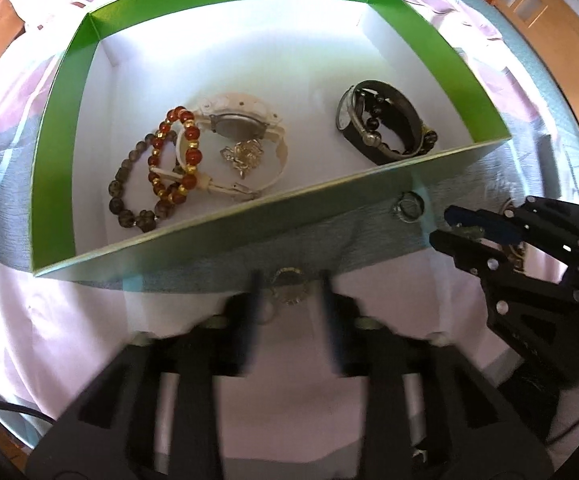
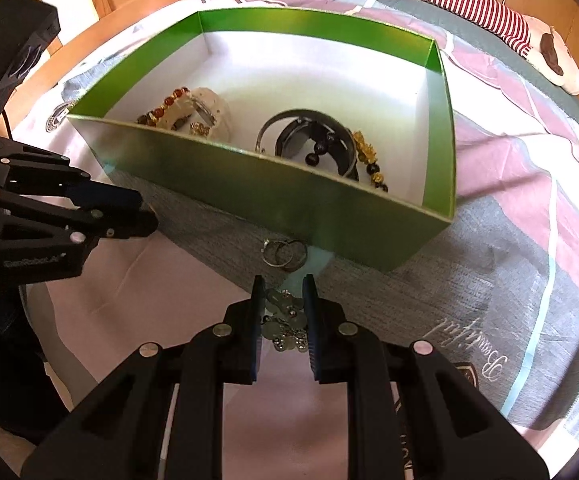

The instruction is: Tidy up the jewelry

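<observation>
A green box (image 1: pixel 65 128) with a white floor sits on the bed; it also shows in the right wrist view (image 2: pixel 329 208). Inside lie beaded bracelets (image 1: pixel 169 160), a white watch (image 1: pixel 241 124), a small gold chain (image 1: pixel 245 156) and dark bangles (image 1: pixel 385 120). My left gripper (image 1: pixel 289 284) is open, blurred, its fingers on either side of a ring-shaped piece (image 1: pixel 287 280) on the sheet. My right gripper (image 2: pixel 281 300) is shut on a silvery coin chain (image 2: pixel 285 320). Silver rings (image 2: pixel 283 254) lie just before the box wall, also visible in the left wrist view (image 1: pixel 409 206).
The bed sheet (image 2: pixel 509 280) has grey, pink and white patches. A striped cloth and a slipper-like object (image 2: pixel 549 52) lie far right. Wooden furniture (image 1: pixel 549 20) stands beyond the bed. A cable (image 1: pixel 5 408) runs at the lower left.
</observation>
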Demonstrator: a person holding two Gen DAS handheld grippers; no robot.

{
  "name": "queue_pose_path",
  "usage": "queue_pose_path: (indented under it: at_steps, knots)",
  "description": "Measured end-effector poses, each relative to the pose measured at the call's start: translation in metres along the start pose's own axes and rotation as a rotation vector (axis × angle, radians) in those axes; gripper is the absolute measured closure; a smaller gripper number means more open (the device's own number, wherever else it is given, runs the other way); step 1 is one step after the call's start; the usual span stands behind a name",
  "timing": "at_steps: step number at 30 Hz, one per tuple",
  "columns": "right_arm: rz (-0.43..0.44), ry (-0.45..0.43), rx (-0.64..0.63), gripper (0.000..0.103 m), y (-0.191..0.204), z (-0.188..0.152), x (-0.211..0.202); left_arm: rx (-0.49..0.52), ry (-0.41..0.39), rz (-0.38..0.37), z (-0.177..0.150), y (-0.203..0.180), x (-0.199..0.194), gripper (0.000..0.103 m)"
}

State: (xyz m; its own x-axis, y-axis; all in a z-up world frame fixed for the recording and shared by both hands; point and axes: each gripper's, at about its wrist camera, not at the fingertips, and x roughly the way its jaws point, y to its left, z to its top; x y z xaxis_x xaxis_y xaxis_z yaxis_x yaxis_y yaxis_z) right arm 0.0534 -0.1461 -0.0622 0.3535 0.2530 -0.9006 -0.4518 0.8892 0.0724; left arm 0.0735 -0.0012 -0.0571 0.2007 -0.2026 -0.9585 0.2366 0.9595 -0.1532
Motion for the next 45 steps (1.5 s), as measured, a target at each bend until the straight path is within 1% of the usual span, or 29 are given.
queue_pose_path:
  at_steps: [1,5,7,12,19,25,28,29,30,32,34,35,45]
  knots:
    - [-0.001,-0.006,0.003,0.084,-0.002,0.000,-0.003,-0.013,-0.008,-0.014,-0.001,0.004,-0.004,0.044]
    - [-0.001,-0.033,0.032,0.084,-0.013,-0.001,-0.016,-0.028,-0.016,-0.042,-0.002,0.013,-0.016,0.045]
    - [-0.006,-0.049,0.053,0.084,-0.021,-0.001,-0.023,-0.040,-0.015,-0.041,-0.003,0.018,-0.018,0.045]
    - [-0.011,-0.059,0.095,0.084,-0.033,-0.004,-0.030,-0.066,-0.001,-0.025,0.000,0.029,-0.013,0.053]
    - [-0.005,-0.038,0.063,0.084,-0.025,-0.005,-0.025,-0.034,0.021,0.000,-0.002,0.013,0.002,0.053]
    - [-0.002,-0.025,0.050,0.084,-0.021,-0.005,-0.020,0.000,0.039,0.068,-0.006,-0.001,0.016,0.056]
    - [-0.001,-0.018,0.047,0.084,-0.018,-0.005,-0.017,0.018,0.033,0.082,-0.010,-0.008,0.018,0.056]
    - [-0.001,-0.014,0.046,0.084,-0.017,-0.005,-0.015,0.031,0.029,0.100,-0.012,-0.011,0.019,0.059]
    - [-0.002,-0.012,0.045,0.084,-0.017,-0.005,-0.014,0.041,0.025,0.116,-0.012,-0.013,0.020,0.065]
    - [-0.004,-0.009,0.042,0.084,-0.015,-0.005,-0.013,0.056,0.016,0.142,-0.012,-0.015,0.023,0.070]
    - [-0.002,-0.011,0.038,0.084,-0.013,-0.004,-0.013,0.056,0.008,0.141,-0.011,-0.016,0.022,0.079]
    - [-0.003,-0.014,0.037,0.084,-0.013,-0.003,-0.013,0.057,0.005,0.138,-0.011,-0.017,0.020,0.085]
    - [0.004,-0.033,0.018,0.084,-0.006,-0.003,-0.022,0.083,-0.042,0.098,-0.016,-0.023,-0.006,0.085]
